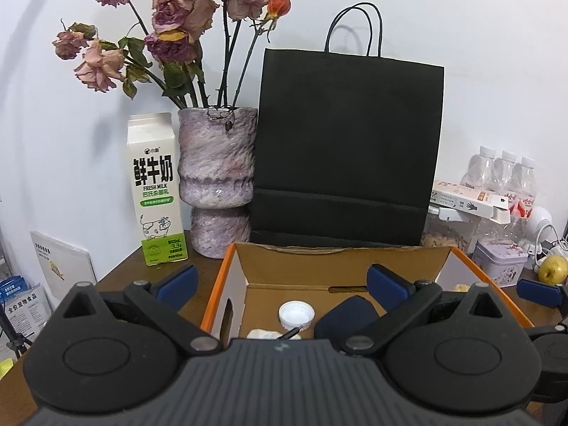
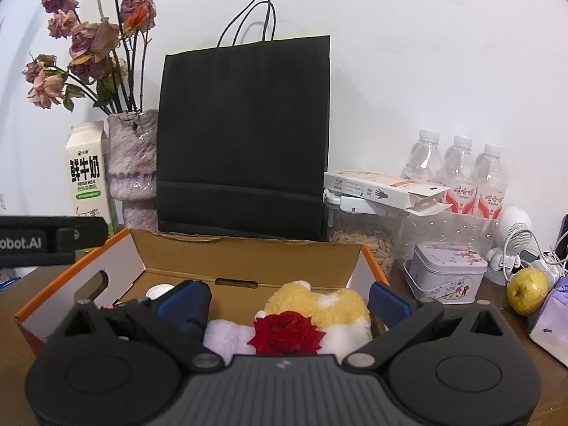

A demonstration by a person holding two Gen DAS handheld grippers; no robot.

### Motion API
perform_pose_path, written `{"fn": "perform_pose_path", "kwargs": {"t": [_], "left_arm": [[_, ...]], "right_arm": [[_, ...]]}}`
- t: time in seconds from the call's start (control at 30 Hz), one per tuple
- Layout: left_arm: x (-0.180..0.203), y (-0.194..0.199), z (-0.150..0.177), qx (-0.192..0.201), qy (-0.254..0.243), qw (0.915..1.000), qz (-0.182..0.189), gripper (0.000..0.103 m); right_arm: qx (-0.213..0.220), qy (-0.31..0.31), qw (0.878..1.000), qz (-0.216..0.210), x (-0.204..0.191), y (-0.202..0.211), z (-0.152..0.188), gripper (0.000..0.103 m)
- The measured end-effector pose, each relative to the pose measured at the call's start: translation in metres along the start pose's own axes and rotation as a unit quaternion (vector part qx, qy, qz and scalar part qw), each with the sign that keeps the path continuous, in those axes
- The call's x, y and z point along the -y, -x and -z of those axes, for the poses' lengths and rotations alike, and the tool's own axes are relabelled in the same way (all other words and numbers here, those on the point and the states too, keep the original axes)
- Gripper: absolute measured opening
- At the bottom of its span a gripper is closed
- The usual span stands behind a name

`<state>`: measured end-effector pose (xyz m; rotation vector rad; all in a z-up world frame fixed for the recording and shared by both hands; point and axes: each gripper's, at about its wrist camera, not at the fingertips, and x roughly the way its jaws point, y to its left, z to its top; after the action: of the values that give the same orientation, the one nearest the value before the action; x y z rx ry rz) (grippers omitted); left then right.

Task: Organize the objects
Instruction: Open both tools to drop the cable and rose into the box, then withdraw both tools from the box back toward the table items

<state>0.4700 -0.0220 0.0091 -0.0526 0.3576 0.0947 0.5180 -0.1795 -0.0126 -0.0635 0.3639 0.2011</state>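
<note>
Both grippers hovering spread-open over the cardboard box [image 1: 355,259], nothing held.
Left view: I'm keeping the left gripper [image 1: 282,278] wide above the white cap [image 1: 295,314] inside the box; milk carton [image 1: 156,191] left of the box reads "FRESH MILK". Right view: right gripper [image 2: 289,300] is gaping over the red rose [image 2: 285,332] on the plush toy [image 2: 319,301] inside the box; I'm judging a straight descent best.

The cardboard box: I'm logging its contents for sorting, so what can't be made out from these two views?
- Left wrist view: the cardboard box floor nearest the camera is hidden by the left gripper; a pale item is cut off.
- Right wrist view: the right gripper covers the plush toy below the red rose.
- Black paper bag: contents unseen.
</note>
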Motion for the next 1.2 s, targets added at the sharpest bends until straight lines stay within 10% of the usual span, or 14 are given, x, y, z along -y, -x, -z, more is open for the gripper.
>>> {"fn": "perform_pose_path", "kwargs": {"t": [1.2], "left_arm": [[-0.014,0.138,0.053,-0.035,-0.011,0.9991,0.022,0.103]], "right_arm": [[0.008,0.035,0.999,-0.028,-0.023,0.162,0.055,0.103]]}}
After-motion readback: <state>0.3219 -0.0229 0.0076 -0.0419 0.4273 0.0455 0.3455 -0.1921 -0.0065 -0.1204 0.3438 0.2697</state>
